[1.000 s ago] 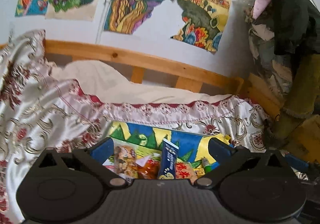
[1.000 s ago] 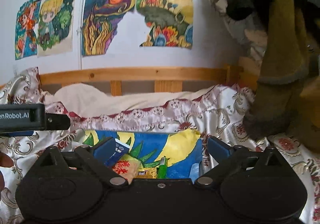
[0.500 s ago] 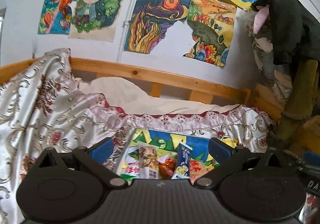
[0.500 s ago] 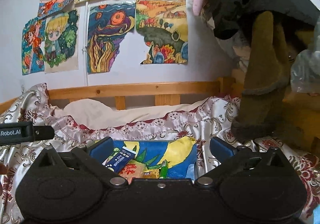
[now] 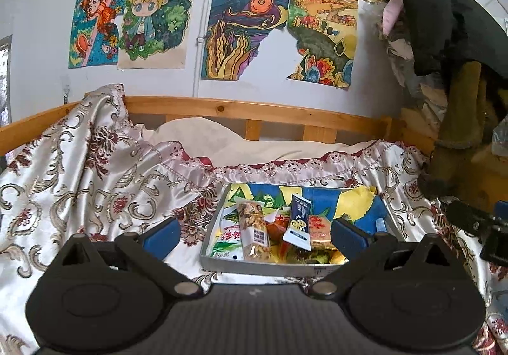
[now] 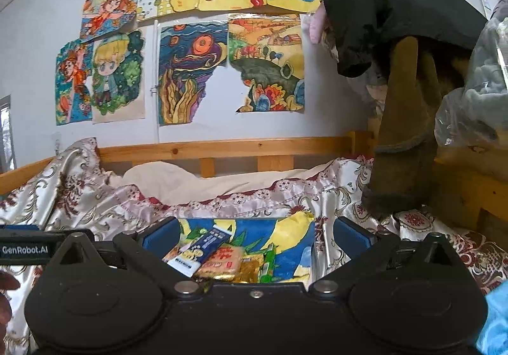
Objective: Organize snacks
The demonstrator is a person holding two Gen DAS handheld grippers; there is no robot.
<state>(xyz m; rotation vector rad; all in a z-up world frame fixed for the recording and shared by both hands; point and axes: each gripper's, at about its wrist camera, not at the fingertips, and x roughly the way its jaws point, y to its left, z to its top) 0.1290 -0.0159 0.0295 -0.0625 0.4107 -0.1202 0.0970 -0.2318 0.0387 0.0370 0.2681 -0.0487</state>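
Grey-rimmed tray of snacks between spread, empty left fingers; right fingers likewise.

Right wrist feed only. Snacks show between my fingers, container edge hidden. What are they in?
Observer: A shallow grey metal tray, lying on the floral satin bedspread.
Operator: Anything left of the dark blue packet?
Observer: A tan nut-bar wrapper, lying beside the dark blue packet.
Operator: Further left?
Observer: A white and green packet, nearest the tray's left wall.
Operator: Left gripper jaws?
Observer: The left gripper is open and holding nothing.
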